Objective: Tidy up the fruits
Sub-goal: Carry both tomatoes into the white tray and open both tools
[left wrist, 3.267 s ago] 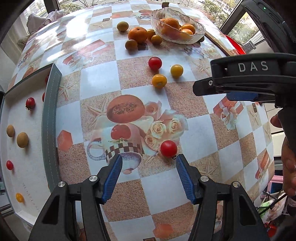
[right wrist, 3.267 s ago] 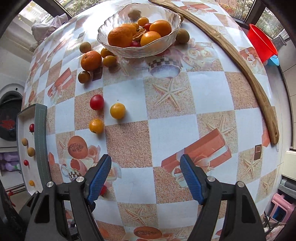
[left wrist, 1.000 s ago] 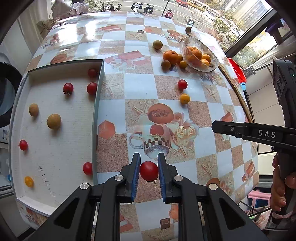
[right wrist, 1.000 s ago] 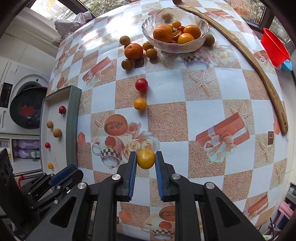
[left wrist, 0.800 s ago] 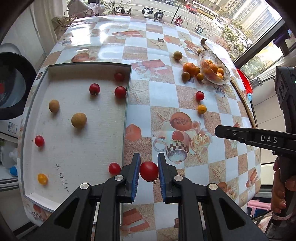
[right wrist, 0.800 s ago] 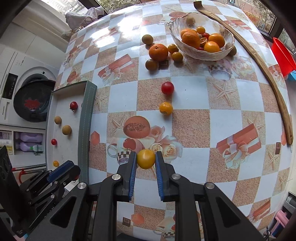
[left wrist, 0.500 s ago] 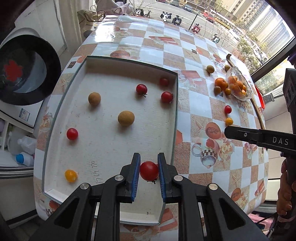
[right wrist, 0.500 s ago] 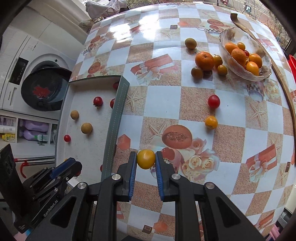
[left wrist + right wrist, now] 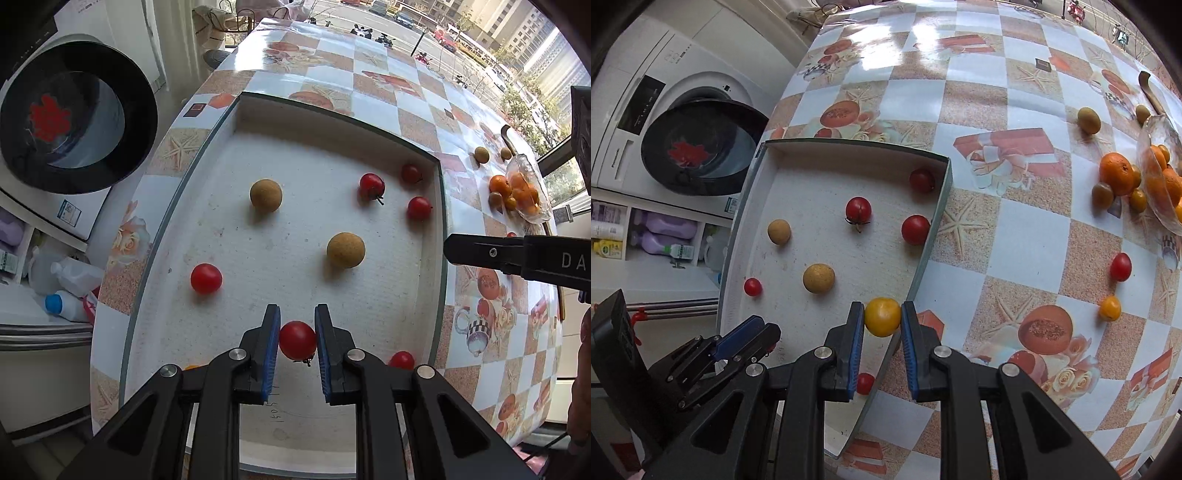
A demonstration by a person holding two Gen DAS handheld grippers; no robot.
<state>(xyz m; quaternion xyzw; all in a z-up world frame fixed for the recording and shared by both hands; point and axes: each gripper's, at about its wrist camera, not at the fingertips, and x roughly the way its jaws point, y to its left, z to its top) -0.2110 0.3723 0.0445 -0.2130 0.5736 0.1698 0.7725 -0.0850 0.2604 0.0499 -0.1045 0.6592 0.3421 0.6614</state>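
Gripping a red cherry tomato (image 9: 297, 340) between its blue pads (image 9: 270, 350), the left gripper (image 9: 296, 349) hangs over the near end of the white tray (image 9: 438, 236), while the right gripper (image 9: 882, 334) clamps a yellow tomato (image 9: 882, 316) above the tray's right rim. Inside the tray lie two tan round fruits (image 9: 345, 250), one near the middle and one toward the far left, along with loose red tomatoes (image 9: 206, 278): three clustered in the far right corner, one by the left wall, and another (image 9: 402, 360) against the right wall close to the left gripper. A small orange-yellow fruit (image 9: 191, 367) peeks out beside the left gripper's arm at the tray's near left corner. On the checked tablecloth (image 9: 1015, 229) to the right of the tray, a red tomato (image 9: 1120, 266) and a yellow one (image 9: 1109, 308) sit apart from each other, well away from the rim. Farther right of the tray, a glass bowl (image 9: 1148, 173) holds oranges, with a large orange (image 9: 1117, 173) and several small brownish fruits just beside it. A washing machine (image 9: 676, 122) stands left of the tray, below the table edge.
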